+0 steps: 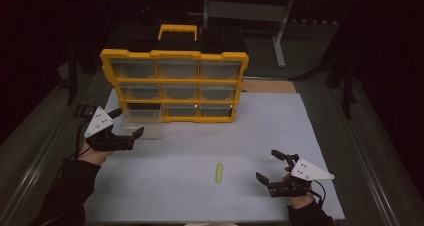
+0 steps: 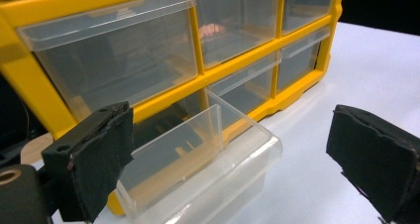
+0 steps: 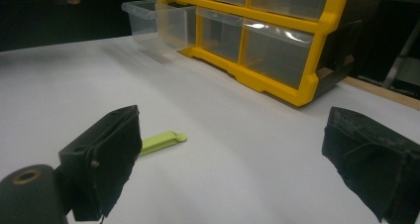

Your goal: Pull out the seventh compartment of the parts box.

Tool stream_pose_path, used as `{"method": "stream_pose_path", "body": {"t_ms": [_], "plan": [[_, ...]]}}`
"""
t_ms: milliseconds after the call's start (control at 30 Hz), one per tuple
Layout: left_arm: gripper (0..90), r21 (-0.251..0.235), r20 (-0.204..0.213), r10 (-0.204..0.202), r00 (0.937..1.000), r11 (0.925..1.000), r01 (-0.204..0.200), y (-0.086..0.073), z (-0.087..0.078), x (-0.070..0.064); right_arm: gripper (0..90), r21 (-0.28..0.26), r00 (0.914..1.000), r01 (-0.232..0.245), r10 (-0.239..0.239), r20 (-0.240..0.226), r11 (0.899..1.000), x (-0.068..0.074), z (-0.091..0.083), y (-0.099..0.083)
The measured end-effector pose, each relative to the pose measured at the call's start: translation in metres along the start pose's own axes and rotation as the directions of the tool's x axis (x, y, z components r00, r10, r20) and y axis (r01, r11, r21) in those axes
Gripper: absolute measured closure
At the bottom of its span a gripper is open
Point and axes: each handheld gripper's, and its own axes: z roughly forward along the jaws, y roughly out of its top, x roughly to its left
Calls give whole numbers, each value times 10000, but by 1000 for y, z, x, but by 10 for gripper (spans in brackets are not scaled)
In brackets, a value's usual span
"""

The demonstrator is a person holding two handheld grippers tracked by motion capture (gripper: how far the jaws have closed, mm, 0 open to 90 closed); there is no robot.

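Observation:
A yellow organizer (image 1: 175, 81) with clear drawers stands upright at the back of the white table (image 1: 280, 131). Its bottom-left drawer (image 1: 142, 118) is pulled out onto the table. My left gripper (image 1: 127, 124) hovers open just in front of that drawer; in the left gripper view the drawer (image 2: 198, 154) lies between and beyond the spread jaws, untouched. A small yellow-green piece (image 1: 218, 172) lies flat in the near middle of the table. My right gripper (image 1: 268, 165) is open to its right, and the piece (image 3: 161, 140) shows just past the left pad (image 3: 114, 154).
The organizer (image 3: 277, 35) has a yellow carry handle (image 1: 177, 31) on top. A wooden board edge (image 1: 267, 86) shows behind its right side. Metal rails (image 1: 365, 156) run along both table sides. Bare white surface lies between the grippers.

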Motion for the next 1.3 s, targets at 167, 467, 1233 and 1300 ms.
{"method": "stream_pose_path", "body": {"t_ms": [167, 467, 1233, 1300], "plan": [[49, 136, -72, -132, 9999, 9998, 133, -6, -4, -9, 83, -51, 10000, -14, 14, -23, 10000, 0, -1, 1], [25, -25, -13, -526, 9986, 9986, 526, -19, -15, -23, 83, -63, 10000, 5, -5, 10, 10000, 0, -1, 1], [20, -68, 257, -915, 9955, 9958, 917, -69, -37, -64, 83, 24, 10000, 67, -67, -52, 10000, 1, 0, 1], [20, -139, 287, -957, 9950, 9953, 961, -75, -37, -67, 83, 29, 10000, 54, -54, -73, 10000, 1, 0, 1]]}}
